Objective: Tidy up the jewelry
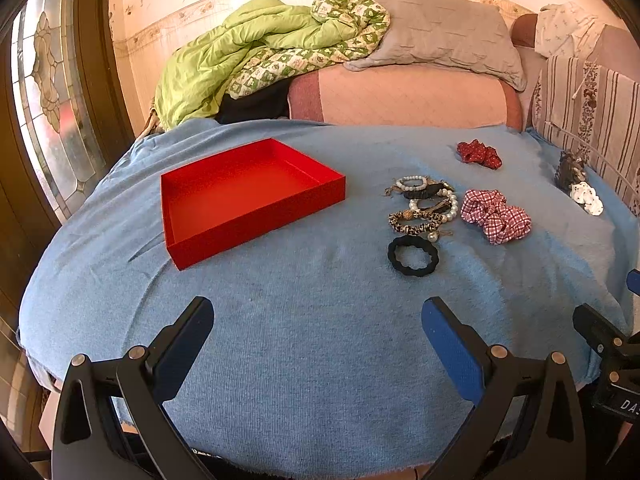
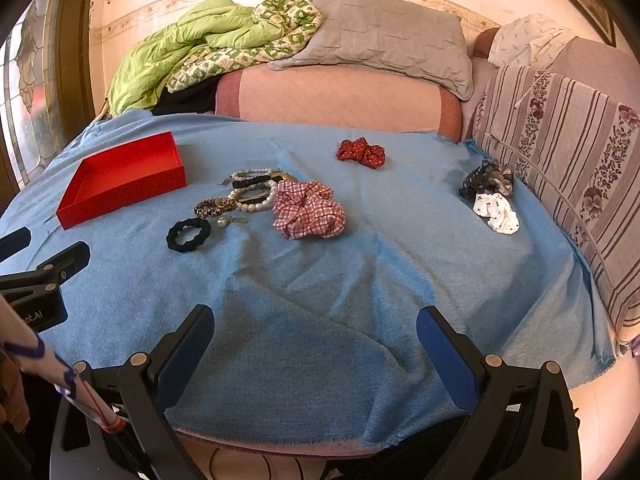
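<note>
An empty red tray (image 1: 224,236) sits on the blue cloth at the left; it also shows in the right wrist view (image 2: 120,196). Right of it lies a pile of pearl and beaded bracelets (image 1: 426,204) (image 2: 252,192), with a black hair tie (image 1: 413,256) (image 2: 188,234) in front. A red checked scrunchie (image 1: 496,216) (image 2: 310,210), a red dotted scrunchie (image 1: 478,153) (image 2: 360,152), a dark scrunchie (image 2: 486,178) and a white dotted scrunchie (image 1: 586,198) (image 2: 496,210) lie further right. My left gripper (image 1: 318,320) and right gripper (image 2: 316,328) are open and empty, above the cloth's near edge.
A blue cloth (image 1: 320,340) covers the surface. Behind it are a pink cushion (image 1: 400,96), a green quilt (image 1: 248,48) and a grey pillow (image 1: 440,28). A striped cushion (image 2: 568,152) lines the right side. A stained-glass window (image 1: 52,80) is at left.
</note>
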Motion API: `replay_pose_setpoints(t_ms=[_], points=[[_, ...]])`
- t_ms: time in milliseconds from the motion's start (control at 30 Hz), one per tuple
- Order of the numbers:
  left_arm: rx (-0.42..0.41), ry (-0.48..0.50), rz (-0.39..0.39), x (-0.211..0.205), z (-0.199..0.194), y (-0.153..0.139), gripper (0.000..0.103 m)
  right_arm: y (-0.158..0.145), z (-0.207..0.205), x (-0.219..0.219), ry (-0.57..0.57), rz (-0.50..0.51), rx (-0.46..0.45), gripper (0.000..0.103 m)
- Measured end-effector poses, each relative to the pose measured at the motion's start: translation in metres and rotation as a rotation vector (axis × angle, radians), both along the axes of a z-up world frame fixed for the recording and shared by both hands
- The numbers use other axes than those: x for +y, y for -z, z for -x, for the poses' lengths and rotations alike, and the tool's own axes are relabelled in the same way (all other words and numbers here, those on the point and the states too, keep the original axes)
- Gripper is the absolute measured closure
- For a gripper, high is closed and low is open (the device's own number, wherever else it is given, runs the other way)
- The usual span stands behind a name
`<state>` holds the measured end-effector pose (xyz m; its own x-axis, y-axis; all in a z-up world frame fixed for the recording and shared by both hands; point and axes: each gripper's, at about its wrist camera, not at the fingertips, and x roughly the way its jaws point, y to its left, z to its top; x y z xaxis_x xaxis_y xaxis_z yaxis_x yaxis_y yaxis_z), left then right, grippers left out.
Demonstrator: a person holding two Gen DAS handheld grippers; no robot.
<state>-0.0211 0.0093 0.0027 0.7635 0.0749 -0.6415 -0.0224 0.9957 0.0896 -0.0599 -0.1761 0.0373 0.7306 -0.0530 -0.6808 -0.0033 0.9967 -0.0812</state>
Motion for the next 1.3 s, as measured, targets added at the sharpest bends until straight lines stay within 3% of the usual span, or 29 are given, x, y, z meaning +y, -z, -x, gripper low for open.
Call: replay_pose_setpoints(t_ms=[567,867,1100,1167,1233,1300], points=[[0.013,0.003,0.002,0.000,-0.002,0.007,0.000,0.004,-0.004,0.002,-0.005,-0.007,0.018,0.001],[0.124,0.074,0.186,0.026,-0.036,0.009,0.000,-0.002,-0.043,-0.016,-0.008,-0.143,0.093,0.004],[0.214,0.138,0.243,0.020,-0.080,0.017,0.001,-0.005,-0.110,-0.027,0.004,-0.232,0.119,0.006],[0.251,0.185,0.253,0.008,-0.098,0.021,0.006,-0.001,-0.131,-0.030,0.004,-0.274,0.143,0.009],[0.279,0.205,0.253,-0.001,-0.114,0.027,0.018,0.008,-0.154,-0.037,0.032,-0.329,0.181,0.015],[0.307,0.225,0.261,-0.007,-0.128,0.034,0.039,0.019,-0.173,-0.042,0.052,-0.356,0.214,0.020]])
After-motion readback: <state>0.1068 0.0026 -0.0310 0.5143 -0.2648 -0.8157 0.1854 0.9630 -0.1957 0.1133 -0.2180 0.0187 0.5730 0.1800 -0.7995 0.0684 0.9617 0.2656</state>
